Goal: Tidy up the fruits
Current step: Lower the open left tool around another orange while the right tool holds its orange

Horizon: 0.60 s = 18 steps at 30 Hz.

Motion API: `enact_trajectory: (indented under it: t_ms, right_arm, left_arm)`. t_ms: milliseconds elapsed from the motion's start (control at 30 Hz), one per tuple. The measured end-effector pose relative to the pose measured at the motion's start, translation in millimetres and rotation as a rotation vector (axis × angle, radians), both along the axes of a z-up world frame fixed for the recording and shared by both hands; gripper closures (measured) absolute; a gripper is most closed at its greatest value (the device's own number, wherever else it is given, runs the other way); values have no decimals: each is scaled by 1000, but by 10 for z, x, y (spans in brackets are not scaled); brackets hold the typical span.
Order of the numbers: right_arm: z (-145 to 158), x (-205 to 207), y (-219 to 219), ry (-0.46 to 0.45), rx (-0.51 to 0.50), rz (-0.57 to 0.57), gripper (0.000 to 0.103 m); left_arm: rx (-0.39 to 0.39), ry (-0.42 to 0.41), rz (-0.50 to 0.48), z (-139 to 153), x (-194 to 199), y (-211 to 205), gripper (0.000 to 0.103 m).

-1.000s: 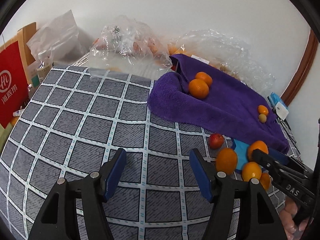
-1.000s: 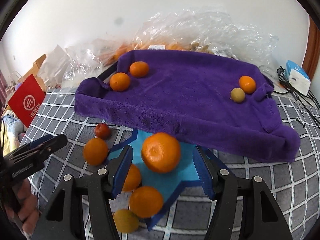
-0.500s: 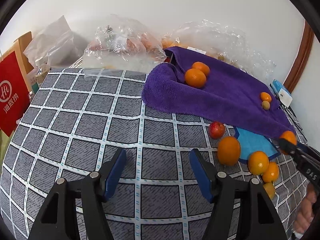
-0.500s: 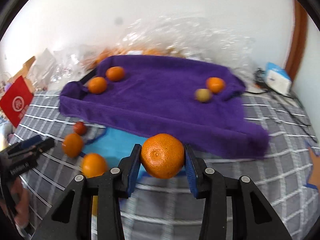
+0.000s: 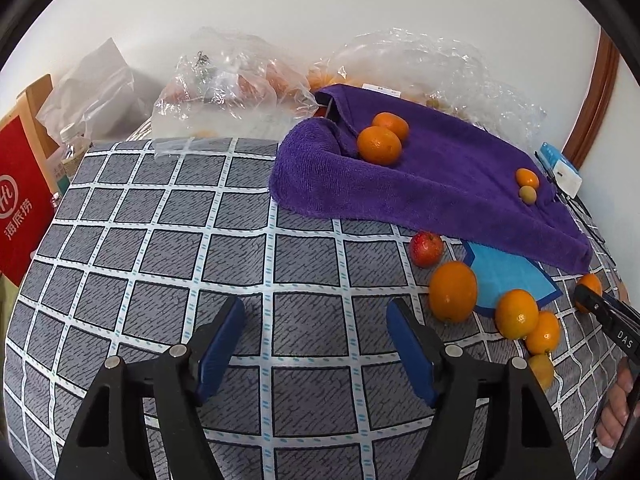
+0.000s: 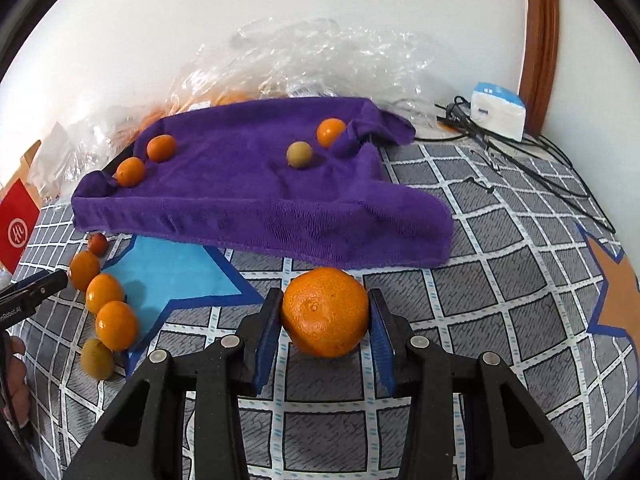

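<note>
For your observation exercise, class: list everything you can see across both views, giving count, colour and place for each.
towel: one, purple, at the back of the checked cover
fruit on towel: three orange, one greenish
fruit beside blue star: three orange, one red, one yellowish
plastic bags: clear, by the wall
red bag: one, far left
white box: one, with black cables, far right
left hand-held gripper: open, empty
right hand-held gripper: shut on large orange

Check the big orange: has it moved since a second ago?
Yes. The right gripper gripped the orange and carried it right, off the blue star, toward the towel's right end.
</note>
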State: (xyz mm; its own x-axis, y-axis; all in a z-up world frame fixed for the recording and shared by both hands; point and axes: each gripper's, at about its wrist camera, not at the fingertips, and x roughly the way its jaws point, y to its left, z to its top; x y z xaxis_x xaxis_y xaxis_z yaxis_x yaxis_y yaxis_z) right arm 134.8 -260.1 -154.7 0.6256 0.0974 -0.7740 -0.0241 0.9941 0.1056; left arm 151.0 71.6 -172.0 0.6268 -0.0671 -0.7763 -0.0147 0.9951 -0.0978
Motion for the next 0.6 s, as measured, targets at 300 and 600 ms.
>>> enact_trajectory:
  t_ms: [300, 600]
  right_arm:
    - [0, -14, -33, 0, 19, -13, 61]
    - [9, -19, 22, -1, -15, -10, 61]
  left_arm:
    - [13, -17, -77, 31, -99, -130, 32]
    - [-13, -21, -177, 214, -181, -502, 35]
